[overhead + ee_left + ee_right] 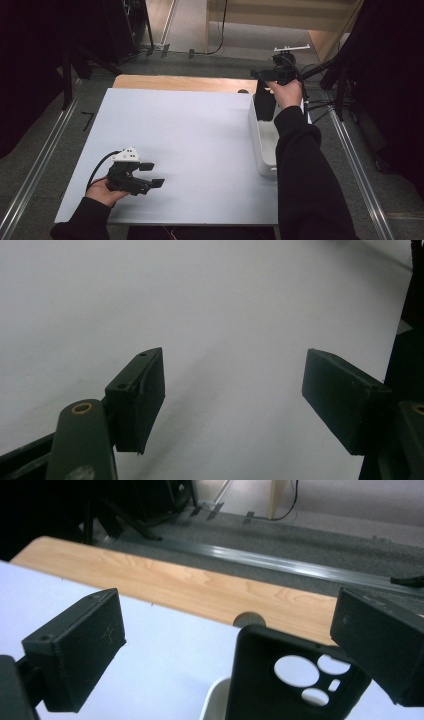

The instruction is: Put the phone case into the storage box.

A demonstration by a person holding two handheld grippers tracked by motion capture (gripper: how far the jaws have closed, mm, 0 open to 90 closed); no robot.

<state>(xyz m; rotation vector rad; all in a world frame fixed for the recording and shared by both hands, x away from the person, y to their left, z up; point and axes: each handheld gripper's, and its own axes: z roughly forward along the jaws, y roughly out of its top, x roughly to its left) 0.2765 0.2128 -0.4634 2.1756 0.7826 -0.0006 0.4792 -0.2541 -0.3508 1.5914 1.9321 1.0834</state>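
Right gripper (272, 75) jaws wide, poised above black phone case (264, 102) standing upright in white bin (264, 145), not gripping. Left gripper (150, 175) jaws wide over white table (190, 140), holding nothing.

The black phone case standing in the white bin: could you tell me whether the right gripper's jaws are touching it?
Cannot tell. In the right gripper view the right gripper has its jaws spread wide, but the far jaw overlaps the edge of the phone case, hiding any gap or contact.
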